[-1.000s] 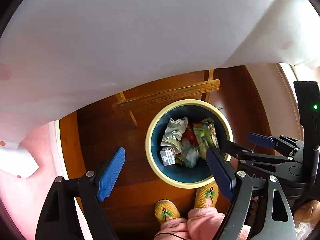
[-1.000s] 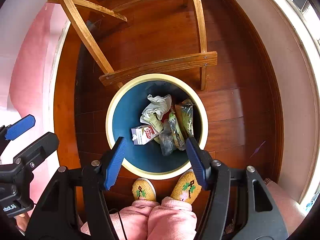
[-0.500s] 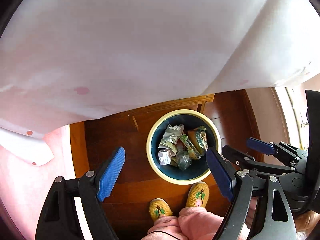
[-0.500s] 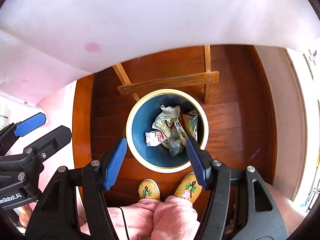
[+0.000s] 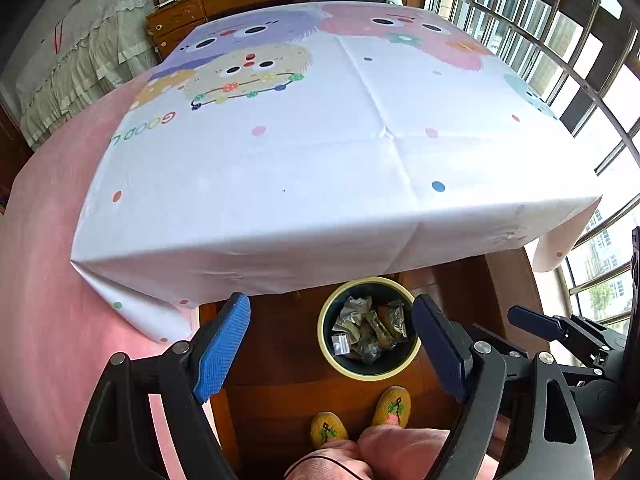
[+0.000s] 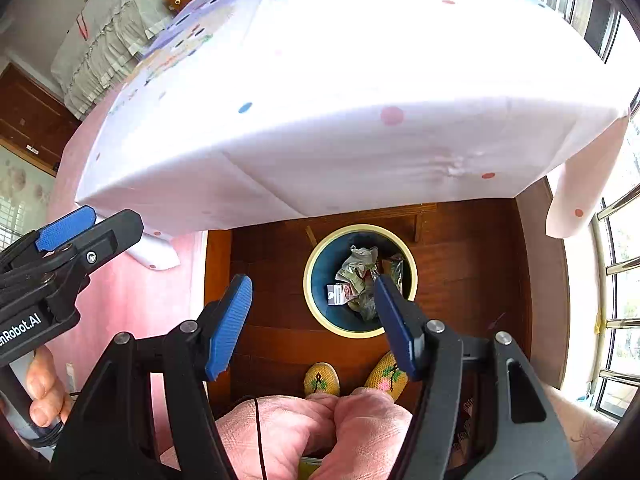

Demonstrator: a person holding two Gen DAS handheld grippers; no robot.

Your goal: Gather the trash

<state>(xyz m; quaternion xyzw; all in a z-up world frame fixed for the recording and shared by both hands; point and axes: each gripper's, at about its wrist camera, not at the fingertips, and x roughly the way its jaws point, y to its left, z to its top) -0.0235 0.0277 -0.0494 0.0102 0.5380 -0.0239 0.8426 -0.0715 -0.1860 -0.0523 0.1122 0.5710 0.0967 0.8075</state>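
Beyond both grippers spreads the tablecloth (image 5: 320, 152), showing no litter. Below them, the bin (image 5: 370, 330) holds the crumpled wrappers (image 5: 368, 332). The left gripper (image 5: 332, 348) and right gripper (image 6: 312, 320) gape wide, empty. Collection looks essentially complete.

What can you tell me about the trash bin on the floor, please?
The trash bin is round, with a cream rim and a dark blue inside. It stands upright and open on the dark wooden floor, partly under the edge of the white tablecloth. Inside lie crumpled wrappers and a small carton. Neither hand-held gripper touches it; yellow slippers stand just short of it.
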